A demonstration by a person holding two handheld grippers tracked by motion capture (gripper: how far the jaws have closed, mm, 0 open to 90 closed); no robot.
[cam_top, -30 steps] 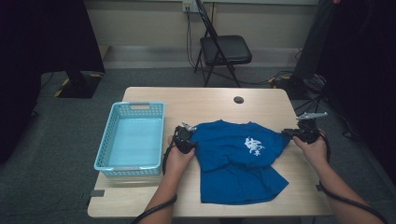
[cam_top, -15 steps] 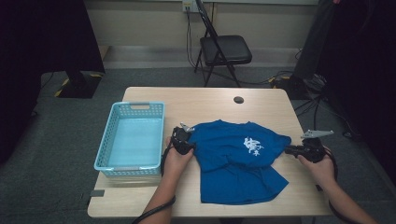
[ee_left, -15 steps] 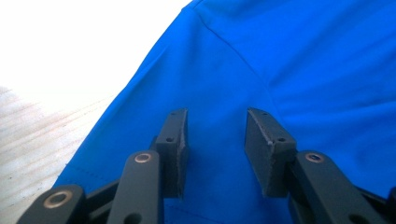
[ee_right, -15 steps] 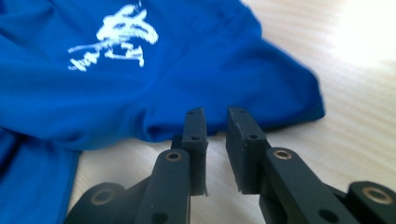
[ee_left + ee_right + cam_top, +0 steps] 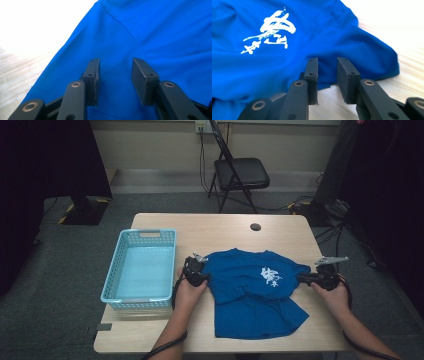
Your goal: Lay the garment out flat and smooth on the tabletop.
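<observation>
Right gripper view: your right tool (image 5: 327, 80) has just been opening, nothing pinched, the blue T-shirt (image 5: 287, 50) sleeve edge dead ahead on the tabletop (image 5: 407, 75), nearest this hand.

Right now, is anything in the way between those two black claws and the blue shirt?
Nothing visible. The left gripper hangs open over the blue shirt, and the right gripper, also open, faces its sleeve edge across bare table.

White brush-style characters are printed on the blue T-shirt (image 5: 294, 45); what they say cannot be made out.
</observation>
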